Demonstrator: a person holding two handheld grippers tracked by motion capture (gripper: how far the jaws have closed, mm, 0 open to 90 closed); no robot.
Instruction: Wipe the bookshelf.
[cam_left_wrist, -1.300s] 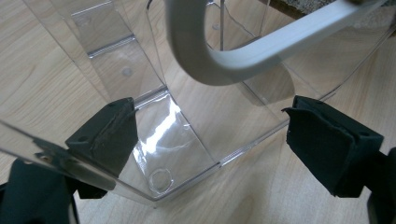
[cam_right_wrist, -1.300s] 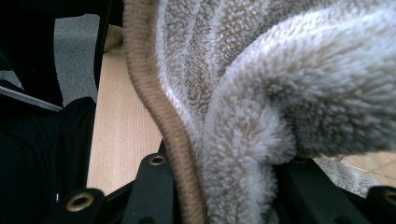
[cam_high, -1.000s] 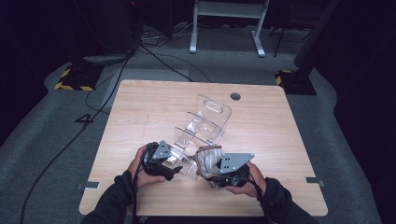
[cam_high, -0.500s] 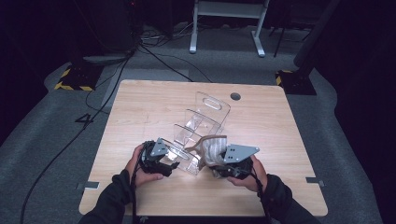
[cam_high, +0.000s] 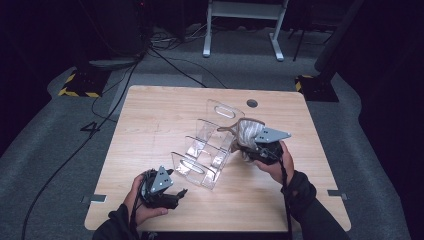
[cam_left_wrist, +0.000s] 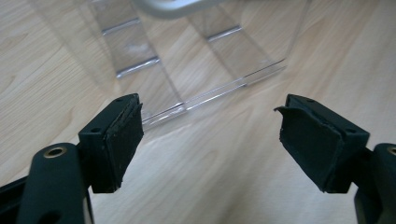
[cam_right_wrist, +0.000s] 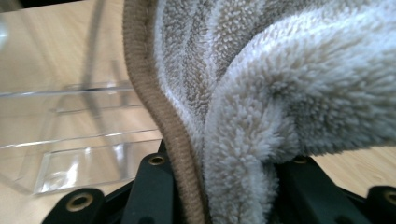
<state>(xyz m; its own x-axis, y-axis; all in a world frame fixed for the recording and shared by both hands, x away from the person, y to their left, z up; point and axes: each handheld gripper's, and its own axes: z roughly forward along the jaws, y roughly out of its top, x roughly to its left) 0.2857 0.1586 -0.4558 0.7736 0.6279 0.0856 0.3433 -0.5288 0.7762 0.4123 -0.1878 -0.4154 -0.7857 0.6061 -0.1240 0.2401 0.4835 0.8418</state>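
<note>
My right gripper (cam_high: 248, 142) is clamped on the folded towel (cam_high: 247, 131), not yet slotted into the clear acrylic rack (cam_high: 202, 152). My left gripper (cam_high: 181, 193), empty, has just been narrowing its wide-apart jaws beside the rack.

Bright, evenly lit table (cam_high: 150, 115) — dark surroundings — soft, blurred gripper-view close-ups

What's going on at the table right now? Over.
Right gripper shut on towel, beside clear rack. Left gripper open, holding nothing, jaws just closing slightly. Nothing in the way.
</note>
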